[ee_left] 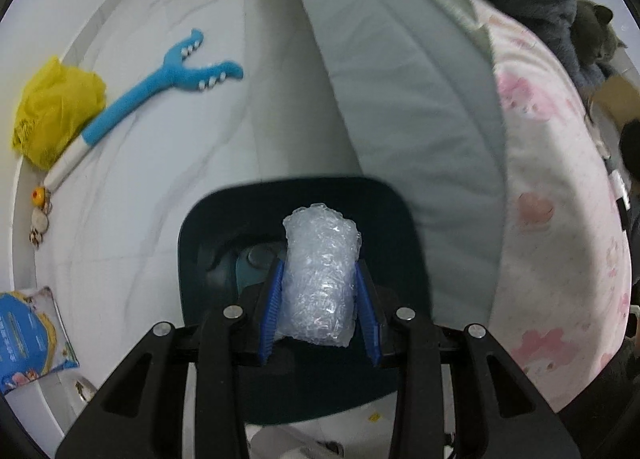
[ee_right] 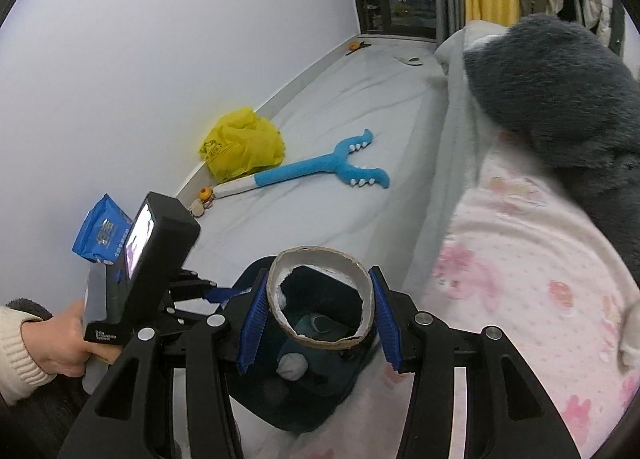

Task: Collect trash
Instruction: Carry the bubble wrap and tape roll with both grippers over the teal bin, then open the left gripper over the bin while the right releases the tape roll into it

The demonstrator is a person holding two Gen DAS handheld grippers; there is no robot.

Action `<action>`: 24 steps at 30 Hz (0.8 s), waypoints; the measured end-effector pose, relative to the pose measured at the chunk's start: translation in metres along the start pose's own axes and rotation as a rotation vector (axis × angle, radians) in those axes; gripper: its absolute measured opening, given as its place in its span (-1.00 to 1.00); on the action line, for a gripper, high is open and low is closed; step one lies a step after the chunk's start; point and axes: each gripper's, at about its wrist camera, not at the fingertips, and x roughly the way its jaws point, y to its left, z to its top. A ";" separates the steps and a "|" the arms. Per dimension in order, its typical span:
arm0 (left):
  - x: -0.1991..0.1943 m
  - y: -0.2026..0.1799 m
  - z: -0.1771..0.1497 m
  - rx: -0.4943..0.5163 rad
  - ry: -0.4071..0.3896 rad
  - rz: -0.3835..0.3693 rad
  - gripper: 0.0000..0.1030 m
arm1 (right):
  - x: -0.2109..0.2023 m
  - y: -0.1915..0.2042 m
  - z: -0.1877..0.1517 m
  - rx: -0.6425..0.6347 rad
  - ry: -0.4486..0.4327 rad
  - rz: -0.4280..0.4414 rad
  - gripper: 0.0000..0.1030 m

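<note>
Low in both frames, the left gripper (ee_left: 319,279) clamps bubble wrap (ee_left: 320,279) and the right gripper (ee_right: 318,299) a cardboard ring (ee_right: 276,283) over the dark bin (ee_left: 188,243); either could bounce off the rim.

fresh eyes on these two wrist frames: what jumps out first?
Both grippers are loaded over the dark bin: the left gripper clamps a wad of bubble wrap, and the right gripper holds a cardboard tape ring. Behind them on the white sheet, a bright blue plush toy lies beside a crumpled yellow bag by the wall.
</note>
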 end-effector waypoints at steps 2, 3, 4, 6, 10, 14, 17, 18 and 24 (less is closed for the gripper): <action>0.005 0.005 -0.005 0.001 0.030 0.003 -0.25 | 0.007 0.007 0.003 -0.007 0.010 0.006 -0.04; 0.007 0.008 -0.006 0.003 0.045 0.005 -0.25 | 0.011 0.008 0.003 -0.009 0.016 0.007 -0.04; 0.009 0.010 -0.008 0.006 0.056 0.008 -0.24 | 0.017 0.009 0.002 -0.009 0.022 0.010 -0.04; 0.009 0.015 -0.011 0.013 0.082 0.014 -0.17 | 0.026 0.010 0.001 -0.006 0.030 0.015 -0.04; 0.004 0.025 -0.017 0.009 0.090 0.014 0.21 | 0.054 0.011 -0.007 0.028 0.076 0.036 -0.04; -0.006 0.034 -0.015 0.022 0.072 0.023 0.27 | 0.072 0.013 -0.006 0.033 0.108 0.034 -0.04; -0.016 0.043 -0.017 0.016 0.046 0.034 0.27 | 0.082 0.013 -0.005 0.042 0.127 0.031 -0.04; -0.020 0.047 -0.016 0.012 0.033 0.040 0.27 | 0.089 0.012 -0.006 0.046 0.137 0.028 -0.04; -0.051 0.067 -0.010 -0.016 -0.075 0.067 0.23 | 0.116 0.020 -0.021 0.063 0.202 0.016 -0.04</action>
